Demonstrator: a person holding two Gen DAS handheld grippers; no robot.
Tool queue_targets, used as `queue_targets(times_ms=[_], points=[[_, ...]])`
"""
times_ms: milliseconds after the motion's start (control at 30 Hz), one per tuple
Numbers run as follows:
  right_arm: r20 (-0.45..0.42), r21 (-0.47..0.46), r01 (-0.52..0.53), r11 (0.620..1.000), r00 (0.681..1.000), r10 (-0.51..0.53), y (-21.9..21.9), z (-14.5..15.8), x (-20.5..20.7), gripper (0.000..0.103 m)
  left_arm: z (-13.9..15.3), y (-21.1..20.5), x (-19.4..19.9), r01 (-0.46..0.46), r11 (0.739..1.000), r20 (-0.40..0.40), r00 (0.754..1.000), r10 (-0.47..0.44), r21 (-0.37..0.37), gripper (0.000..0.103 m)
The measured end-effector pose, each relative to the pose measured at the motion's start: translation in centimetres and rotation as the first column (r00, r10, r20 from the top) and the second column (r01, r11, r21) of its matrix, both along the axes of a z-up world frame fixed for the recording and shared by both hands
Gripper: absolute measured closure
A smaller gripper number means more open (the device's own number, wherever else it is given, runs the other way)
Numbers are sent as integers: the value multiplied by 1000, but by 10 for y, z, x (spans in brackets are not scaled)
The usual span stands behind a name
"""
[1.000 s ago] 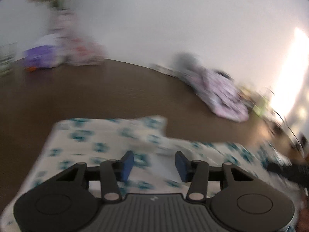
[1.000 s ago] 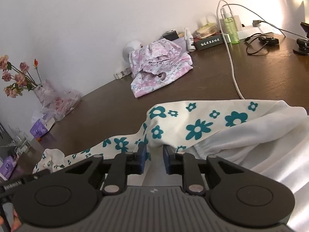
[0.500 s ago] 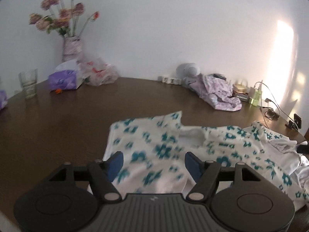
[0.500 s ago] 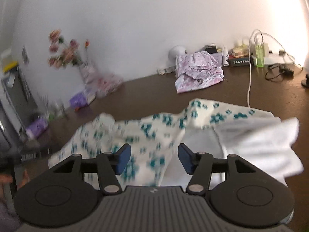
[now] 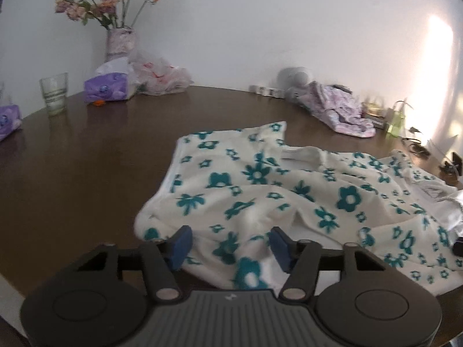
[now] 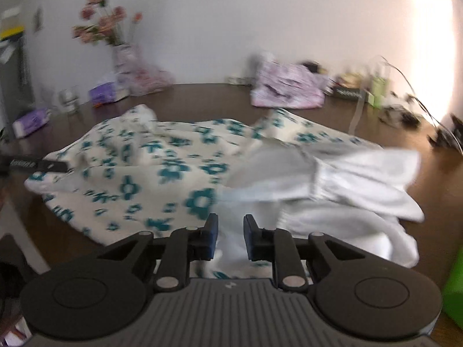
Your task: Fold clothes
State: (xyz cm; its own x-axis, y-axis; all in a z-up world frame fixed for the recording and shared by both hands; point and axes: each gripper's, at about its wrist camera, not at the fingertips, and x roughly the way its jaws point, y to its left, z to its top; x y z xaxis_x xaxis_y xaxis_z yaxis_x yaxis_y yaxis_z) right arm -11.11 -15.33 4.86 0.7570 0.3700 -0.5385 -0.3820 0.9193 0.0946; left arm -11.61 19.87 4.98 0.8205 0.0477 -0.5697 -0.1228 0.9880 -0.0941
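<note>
Both views looked forward and downward from just behind their own fingers, close over the brown table (image 5: 86, 159). The left wrist view faced the wall past the floral garment (image 5: 260, 188). The right wrist view, blurred, faced the same wall from the garment's other end. Both shared the garment, the flower vase (image 5: 120, 43) and the pink clothes pile (image 6: 286, 89).

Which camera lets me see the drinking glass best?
The left wrist view. There the glass stands sharp and whole on the brown table, beside the purple tissue pack. In the right wrist view it is only a small blurry shape.
</note>
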Motion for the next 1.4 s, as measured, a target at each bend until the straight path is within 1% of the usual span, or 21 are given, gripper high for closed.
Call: queue_targets(times_ms=[100,167,233,300,333,400,433,500,633,667,733,767,800,867,967,1067,1100,1133,1167,1233,1400], points=[[49,26,-39,999,998,38,-9,11,-10,84,9,-2,-8,4,1000,17,1000,-3,-19,51],[52,39,-98,994,994,96,-7,16,-14,83,18,-11,-19,95,995,88,992,-92,-39,47],[32,30,-137,990,990,136,2,14,-14,83,20,-23,-23,208,977,120,972,-202,-40,41],[-3,-2,-138,990,990,138,12,7,-11,84,14,-37,-19,249,968,91,964,-249,2,41],[-23,-15,-133,991,991,132,14,2,-10,88,10,-42,-17,256,966,69,964,-258,26,42],[-40,-23,-127,992,991,126,12,-1,-11,93,0,-45,-14,255,966,16,967,-256,52,47],[-43,-28,-128,991,991,126,10,-1,-12,95,-3,-44,-15,246,968,10,969,-247,58,55],[-51,-42,-126,991,991,124,5,0,-15,95,-7,-39,-19,235,969,3,972,-236,71,60],[-52,-30,-139,990,989,137,0,12,-20,94,-2,-30,-23,230,971,-22,973,-229,70,62],[-25,-23,-120,992,992,120,-5,19,-18,93,4,-29,-23,223,974,-17,975,-222,52,62],[38,-8,-75,997,996,75,-17,34,-15,89,19,-30,-22,230,973,50,972,-231,30,55],[44,-16,-44,999,998,45,-21,35,-10,85,26,-34,-17,227,972,72,970,-231,63,50],[45,-28,-13,1000,999,14,-25,35,-4,81,28,-40,-12,216,968,70,972,-226,130,47],[48,-50,51,997,998,-48,-33,35,8,81,25,-47,3,219,941,31,972,-235,258,47],[27,-16,13,1000,1000,-13,-34,31,7,81,13,-39,23,204,935,-70,979,-192,290,46],[-6,11,-88,996,996,88,-19,22,3,80,8,-34,25,202,939,-101,978,-180,279,46],[-17,21,-125,992,992,125,-12,18,3,80,7,-33,24,208,938,-100,977,-187,277,60],[-26,14,-146,989,989,147,-4,15,3,80,6,-32,22,212,938,-98,976,-192,275,92],[-35,4,-165,986,986,165,4,11,3,80,7,-32,21,198,939,-90,980,-180,280,97],[-64,-33,-156,987,986,154,14,3,6,82,8,-29,12,171,944,-54,985,-163,282,97],[-61,-17,-155,988,986,154,12,0,5,83,16,-5,-13,83,972,3,996,-86,220,97]])
